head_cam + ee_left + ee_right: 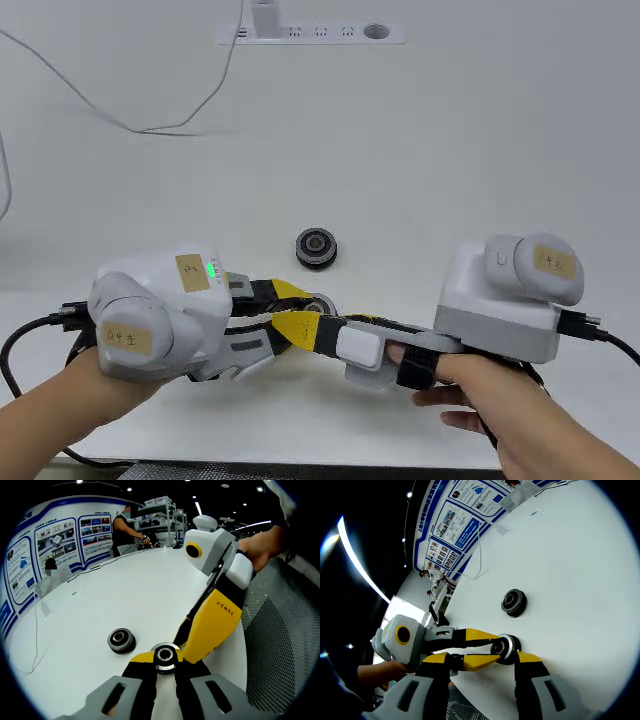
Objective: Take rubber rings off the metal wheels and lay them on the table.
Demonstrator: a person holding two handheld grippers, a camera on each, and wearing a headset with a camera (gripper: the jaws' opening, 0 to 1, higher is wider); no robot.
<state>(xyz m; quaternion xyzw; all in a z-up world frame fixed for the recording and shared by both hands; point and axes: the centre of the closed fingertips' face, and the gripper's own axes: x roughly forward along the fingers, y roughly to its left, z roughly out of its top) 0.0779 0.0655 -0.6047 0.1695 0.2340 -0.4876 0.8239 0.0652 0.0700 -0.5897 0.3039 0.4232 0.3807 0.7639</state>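
Note:
A metal wheel hangs just above the table between both grippers. My left gripper is shut on this wheel, whose bare silver rim faces its camera. My right gripper comes in from the opposite side, its yellow-tipped jaws closed on the black rubber ring at one side of the wheel. In the head view the left gripper and right gripper meet tip to tip. A second wheel with its black ring still on lies flat on the table behind them.
A white power strip with a plugged adapter lies at the far edge, and a grey cable trails left from it. The table's near edge runs just below my hands. People stand at benches far off in the left gripper view.

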